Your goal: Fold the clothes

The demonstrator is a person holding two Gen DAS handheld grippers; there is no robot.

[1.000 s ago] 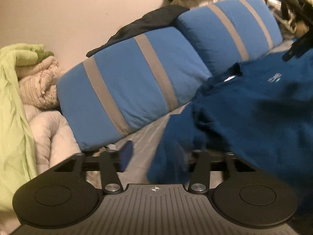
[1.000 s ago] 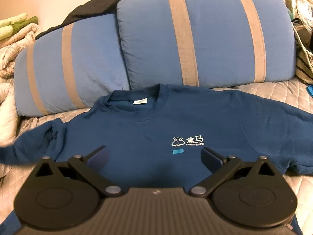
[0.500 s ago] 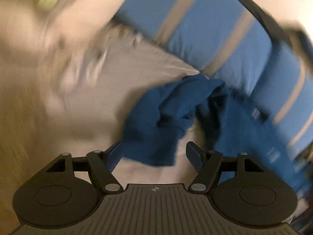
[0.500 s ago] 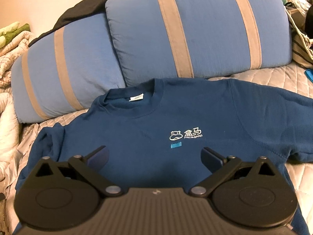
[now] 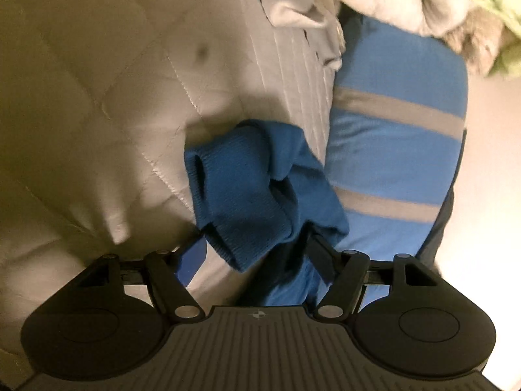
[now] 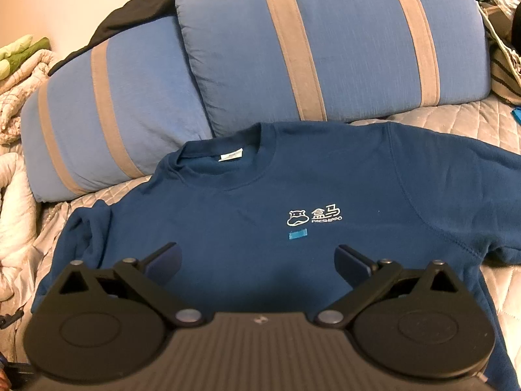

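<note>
The dark blue logo sweatshirt [image 6: 247, 228] lies face-up on the quilted bed; the right gripper [image 6: 257, 260] hovers wide, empty, while the left gripper [image 5: 257, 257] is closing around its crumpled ribbed cuff [image 5: 241, 195], seemingly catching only loose edge, which might slip.

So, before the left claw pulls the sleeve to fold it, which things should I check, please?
1. Sleeve cuff between the left claw fingers: ok, closing on it.
2. Cuff firmly pinched: cannot tell.
3. Sweatshirt body lying flat, logo up: ok.
4. Sleeve smooth: not ok, bunched.
5. Right claw open, holding nothing: ok.
6. Pillows clear of sweatshirt: not ok, the collar touches them.
</note>
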